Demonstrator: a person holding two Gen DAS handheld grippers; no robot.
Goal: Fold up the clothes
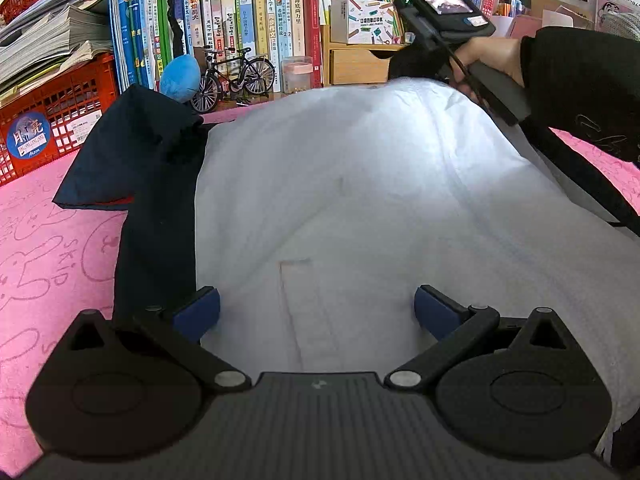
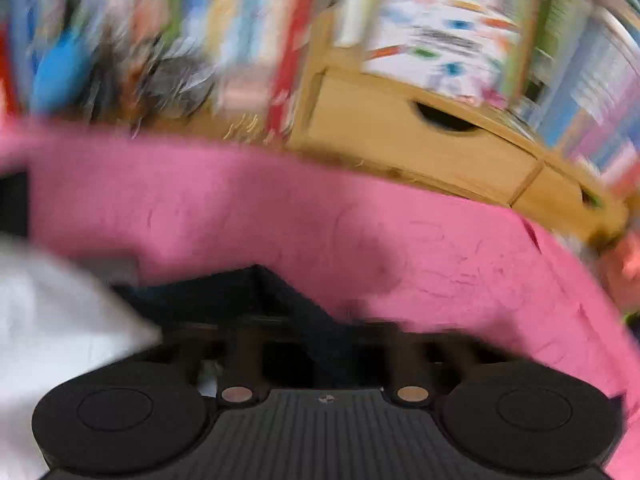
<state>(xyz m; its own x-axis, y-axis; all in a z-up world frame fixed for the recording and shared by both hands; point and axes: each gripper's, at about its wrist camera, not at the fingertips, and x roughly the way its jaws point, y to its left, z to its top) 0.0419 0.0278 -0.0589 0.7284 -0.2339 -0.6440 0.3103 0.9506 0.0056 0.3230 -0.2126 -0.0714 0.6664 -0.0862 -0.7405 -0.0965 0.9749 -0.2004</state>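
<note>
- Left wrist view: my left gripper (image 1: 317,312) hangs low over the white garment (image 1: 360,200), its blue-padded fingers (image 1: 200,312) spread wide with nothing between them.
- The white garment lies spread across the pink mat (image 1: 48,232), filling most of the middle; a dark navy cloth (image 1: 140,168) sticks out from under its left edge.
- At the far right corner of the garment I see my right gripper (image 1: 416,62) held by a hand (image 1: 492,60) in a black sleeve (image 1: 584,88), its tip down at the cloth's edge.
- Right wrist view: heavily blurred. The fingers look drawn close together over dark fabric, but I cannot tell whether they pinch anything.
- Beyond the mat stand a wooden drawer box (image 2: 420,136) and rows of books (image 1: 256,20).
</note>
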